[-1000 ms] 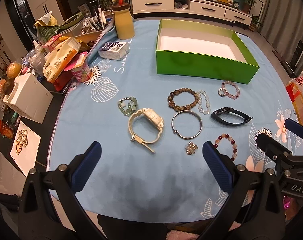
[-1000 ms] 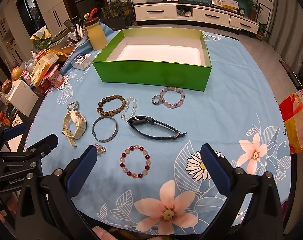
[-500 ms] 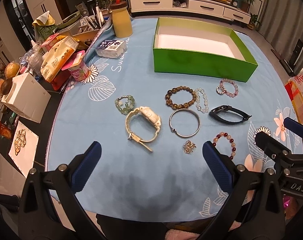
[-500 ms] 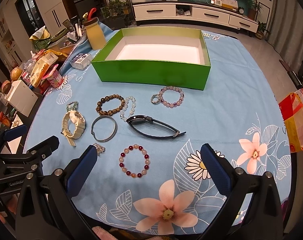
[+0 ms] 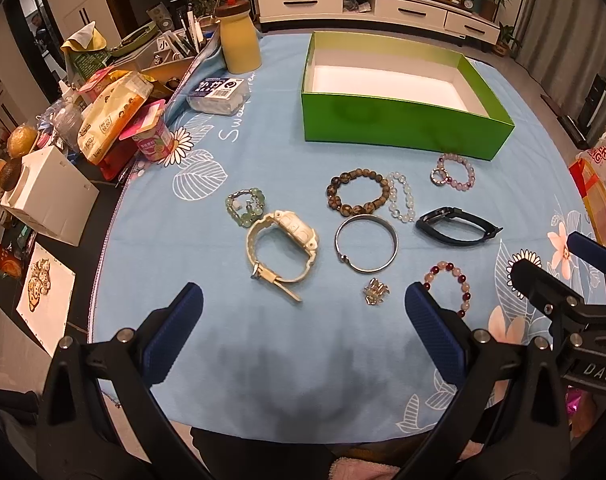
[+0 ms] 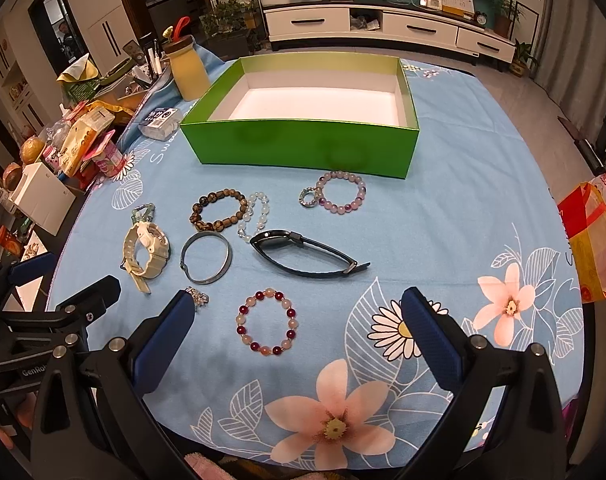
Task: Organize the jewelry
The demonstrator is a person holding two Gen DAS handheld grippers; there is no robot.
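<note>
Grippers: left gripper [image 5: 303, 312] and right gripper [image 6: 297, 314] both hover above the near edge of the table, fingers spread wide apart, nothing held between them.
Surface: blue floral tablecloth [image 6: 483, 208] covers the table; all jewelry lies on it, outside the box.
Box: green box [image 6: 303, 148] with a white interior sits at the far side of the cloth, with no jewelry inside.
Cream watch: cream watch [image 5: 281, 248] lies buckled on its side, leftmost of the large pieces, strap tail pointing toward the left gripper.
Green bead bracelet: green bead bracelet [image 5: 245, 206] lies just beyond the cream watch, touching or nearly touching it.
Silver bangle: silver bangle [image 5: 365, 244] lies flat just right of the cream watch.
Brown bead bracelet: brown bead bracelet [image 5: 355, 196] lies beyond the bangle, with a clear bead bracelet [image 5: 401, 198] against its right side.
Black band: black band [image 6: 303, 254] lies right of the bangle, clasp end pointing right.
Pink bead bracelet: pink bead bracelet [image 6: 341, 196] with a small ring charm lies nearest the box front wall.
Red and pink bead bracelet: red and pink bead bracelet [image 6: 267, 326] lies between the right gripper's fingers in its view, not touched.
Small silver trinket: small silver trinket [image 5: 375, 292] lies near the bangle; its type cannot be told.
Clutter: yellow bottle [image 5: 239, 44] and snack packets [image 5: 115, 112] stand at the far left.
</note>
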